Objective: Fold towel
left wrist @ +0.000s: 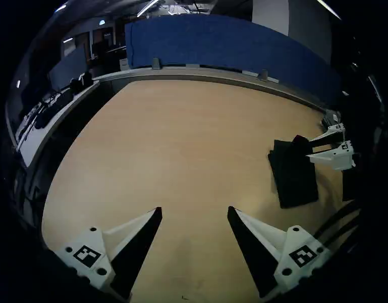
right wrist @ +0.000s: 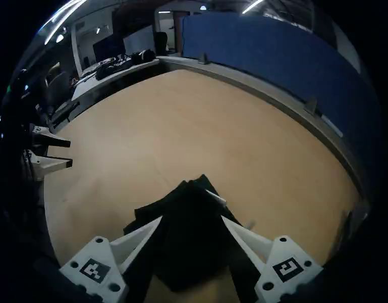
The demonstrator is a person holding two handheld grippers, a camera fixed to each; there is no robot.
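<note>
You are holding the left gripper (left wrist: 194, 212) spread wide over the light wooden table (left wrist: 183, 131). Black-and-white square markers (left wrist: 88, 254) are showing on its fingers. Your right gripper (right wrist: 191, 219) is also standing wide, with a finger on either side of the dark towel (right wrist: 191, 247), which is lying folded on the table's right side. A blue partition (left wrist: 234, 45) is running along the far edge.
</note>
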